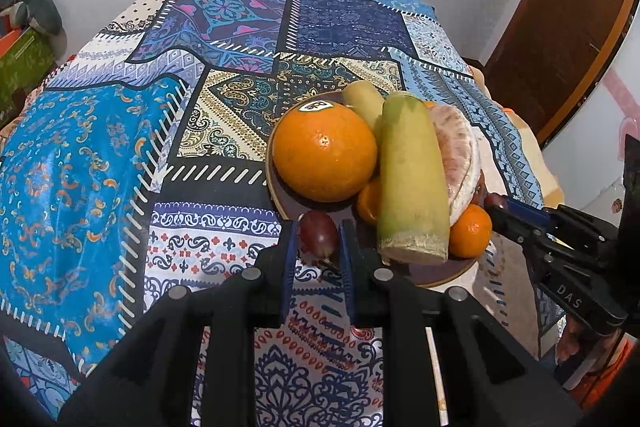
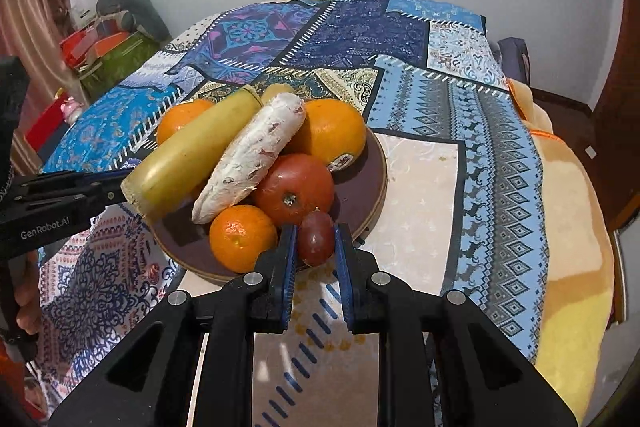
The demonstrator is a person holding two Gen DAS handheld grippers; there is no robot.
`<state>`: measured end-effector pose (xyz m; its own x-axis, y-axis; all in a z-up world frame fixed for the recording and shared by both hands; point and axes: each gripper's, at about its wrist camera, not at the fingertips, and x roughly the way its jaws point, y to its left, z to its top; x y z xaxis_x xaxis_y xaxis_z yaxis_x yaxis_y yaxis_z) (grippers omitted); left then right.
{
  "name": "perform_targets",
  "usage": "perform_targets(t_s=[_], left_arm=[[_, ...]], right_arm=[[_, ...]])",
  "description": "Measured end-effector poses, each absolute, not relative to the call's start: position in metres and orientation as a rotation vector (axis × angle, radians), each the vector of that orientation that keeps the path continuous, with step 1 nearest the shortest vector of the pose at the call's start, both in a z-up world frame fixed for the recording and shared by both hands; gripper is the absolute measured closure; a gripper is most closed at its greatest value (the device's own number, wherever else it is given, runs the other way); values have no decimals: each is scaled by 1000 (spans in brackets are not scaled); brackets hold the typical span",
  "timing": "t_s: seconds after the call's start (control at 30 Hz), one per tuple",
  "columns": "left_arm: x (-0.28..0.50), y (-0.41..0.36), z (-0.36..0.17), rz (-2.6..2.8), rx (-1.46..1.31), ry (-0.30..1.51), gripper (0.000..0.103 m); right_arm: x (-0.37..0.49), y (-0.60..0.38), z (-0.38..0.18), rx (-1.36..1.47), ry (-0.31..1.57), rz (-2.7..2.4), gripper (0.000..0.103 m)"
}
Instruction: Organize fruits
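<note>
A brown round plate [image 1: 436,277] [image 2: 366,183] on the patterned cloth holds a large orange [image 1: 324,151] [image 2: 330,131], a yellow-green stalk piece [image 1: 412,183] [image 2: 188,151], a peeled pomelo segment [image 1: 458,155] [image 2: 252,159], a tomato [image 2: 294,189] and a small mandarin [image 1: 470,231] [image 2: 242,239]. My left gripper [image 1: 318,241] is shut on a red grape [image 1: 318,233] at the plate's near edge. My right gripper [image 2: 316,243] is shut on another red grape [image 2: 316,237] over the plate's near rim.
The patchwork tablecloth [image 1: 100,163] [image 2: 480,147] covers the whole table. A wooden door [image 1: 560,27] stands at the right. Boxes and clutter [image 2: 104,55] sit beyond the table's left side. Each gripper shows in the other's view, the right one [image 1: 496,203] beside the mandarin.
</note>
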<state>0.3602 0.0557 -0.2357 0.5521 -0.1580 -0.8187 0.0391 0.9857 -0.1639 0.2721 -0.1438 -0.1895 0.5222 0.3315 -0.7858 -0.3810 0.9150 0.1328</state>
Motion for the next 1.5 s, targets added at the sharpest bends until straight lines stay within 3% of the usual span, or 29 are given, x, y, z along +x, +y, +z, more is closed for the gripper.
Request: perform_targets(t_s=[0.1,0.23,0.43,1.0,1.03,1.1,1.3,1.37,1.43,1.5], left_arm=[[359,56,-235,-110,-129,976,75],[352,59,-229,-105,-132,965,75],[328,65,-196,-74,-131,897,75],[164,39,-15,-80,-73,414,74],[156,37,-9,-82,-69,395,73],[134,32,4,-81,-56,346,59],[93,23,22,-65,-36,253,39],[86,21,24,-64,-36,238,36],[81,21,25,-61,-31,233,33],[77,20,25,-61,-30,233,19]], right_arm=[[274,-144,-191,-59,941,427,85],[272,-147,-187,-56,937,420,78],[262,-154,-164,-55,895,410,78],[129,-173,17,17,446,450,75],[119,-174,26,25,418,454,71],[97,-176,41,34,359,455,68],[59,-180,58,57,272,467,60],[55,-178,58,58,257,449,39],[50,-176,58,52,234,422,32],[47,-175,57,44,227,408,26]])
